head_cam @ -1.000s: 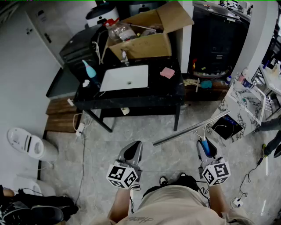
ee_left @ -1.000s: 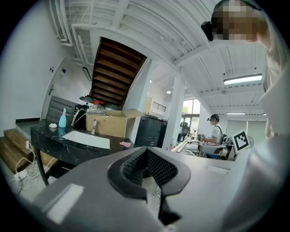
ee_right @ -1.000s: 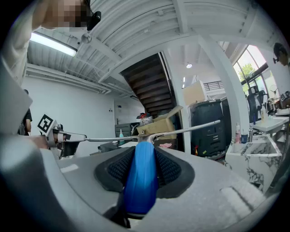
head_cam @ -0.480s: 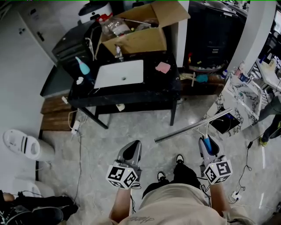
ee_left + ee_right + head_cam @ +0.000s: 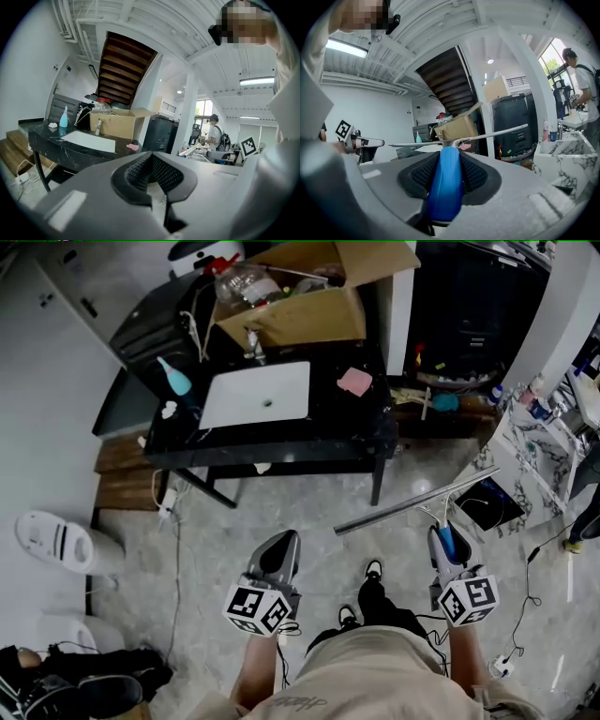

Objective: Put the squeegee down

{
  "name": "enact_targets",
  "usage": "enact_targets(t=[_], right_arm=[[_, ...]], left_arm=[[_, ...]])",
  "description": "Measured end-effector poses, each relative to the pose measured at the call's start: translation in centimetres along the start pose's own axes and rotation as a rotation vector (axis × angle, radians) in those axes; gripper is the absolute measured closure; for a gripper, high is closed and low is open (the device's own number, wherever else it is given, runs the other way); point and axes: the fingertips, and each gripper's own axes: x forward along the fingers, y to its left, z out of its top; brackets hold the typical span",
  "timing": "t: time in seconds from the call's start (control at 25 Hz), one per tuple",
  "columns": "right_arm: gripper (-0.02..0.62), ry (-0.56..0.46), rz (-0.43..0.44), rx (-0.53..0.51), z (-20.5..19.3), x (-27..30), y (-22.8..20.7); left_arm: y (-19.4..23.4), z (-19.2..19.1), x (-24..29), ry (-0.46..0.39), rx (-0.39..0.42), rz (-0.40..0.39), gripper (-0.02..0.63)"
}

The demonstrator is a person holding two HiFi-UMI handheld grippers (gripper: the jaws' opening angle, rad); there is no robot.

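little differs from half a second ago: the black desk (image 5: 361, 432) with its white basin (image 5: 255, 395) has drifted only a touch to the right in the head view, and my shoe (image 5: 372, 570) is about where it was on the grey floor (image 5: 216, 540). the grip is unchanged. my right tongs (image 5: 444, 536) stay clamped on the blue handle of the squeegee (image 5: 412, 503), whose long metal blade is up in the air, well short of the desk, slanting up to the right over the floor. my left tongs (image 5: 278, 557) are still closed together with nothing between them, about level with the right ones. in the right gripper view the handle's lower end is buried between the pads (image 5: 476, 176), and i cannot tell the blade's rubber edge from its metal. my own body cuts off the floor beneath me. what lies in the cardboard box (image 5: 291, 320) at the back of the desk is too jumbled to name
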Motion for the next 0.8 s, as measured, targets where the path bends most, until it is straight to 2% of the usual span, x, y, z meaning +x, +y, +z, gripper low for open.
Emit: enact_targets(t=[0.2, 0.44, 0.6, 0.8], right_arm=[[0.463, -0.038, 0.024, 0.027, 1.2, 5.9, -3.2], [0.463, -0.022, 0.031, 0.119, 0.9, 10.9, -7.5], [0.463, 0.005, 0.047, 0.099, 0.9, 13.4, -8.6], [0.463, 0.031, 0.085, 0.083, 1.3, 16.4, -8.5]], left_arm=[[2.2, 2.5, 5.7, 0.033, 0.062, 0.023, 0.592], [0.9, 7.5, 12.2, 0.023, 0.148, -0.010, 0.592], [2.2, 8.0, 13.7, 0.006, 0.110, 0.007, 0.592], [4.9, 6.5, 14.3, 0.051, 0.036, 0.059, 0.592]])
